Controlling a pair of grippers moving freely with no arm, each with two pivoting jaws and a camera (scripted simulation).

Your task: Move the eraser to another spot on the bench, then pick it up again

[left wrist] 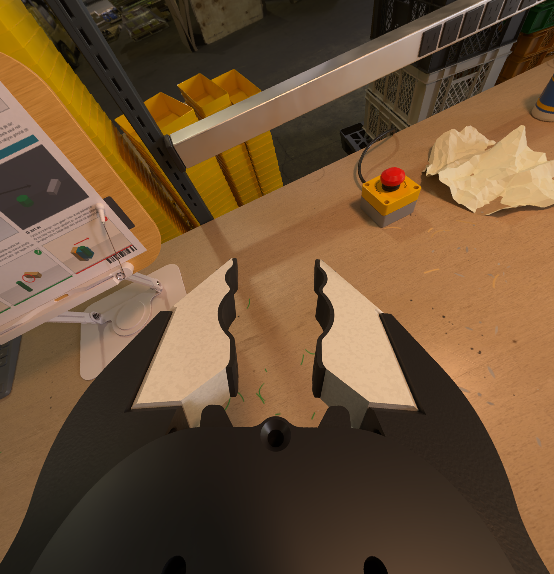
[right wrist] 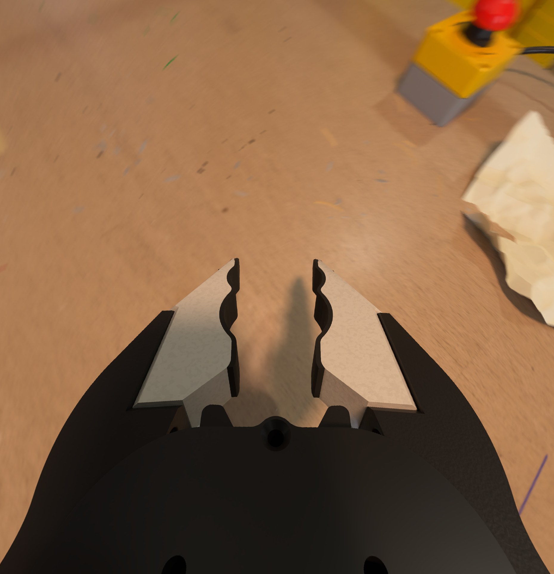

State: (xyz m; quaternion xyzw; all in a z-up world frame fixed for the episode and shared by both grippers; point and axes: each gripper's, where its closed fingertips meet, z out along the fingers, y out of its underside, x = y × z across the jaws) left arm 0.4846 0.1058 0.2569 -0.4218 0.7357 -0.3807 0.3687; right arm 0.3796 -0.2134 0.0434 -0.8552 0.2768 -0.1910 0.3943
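No eraser shows in either view. My left gripper (left wrist: 275,264) is open and empty above the wooden bench (left wrist: 394,310), with bare wood between its fingers. My right gripper (right wrist: 275,264) is also open and empty, low over the bench (right wrist: 176,186). A finger shadow falls on the wood between its fingers. The right wrist view is blurred by motion.
A yellow box with a red stop button (left wrist: 390,194) and black cable stands ahead right, also in the right wrist view (right wrist: 462,59). Crumpled paper (left wrist: 499,174) lies beside it (right wrist: 524,211). An instruction sheet on a white stand (left wrist: 67,202), a keyboard corner (left wrist: 2,366) and a bottle (left wrist: 552,96) edge the bench.
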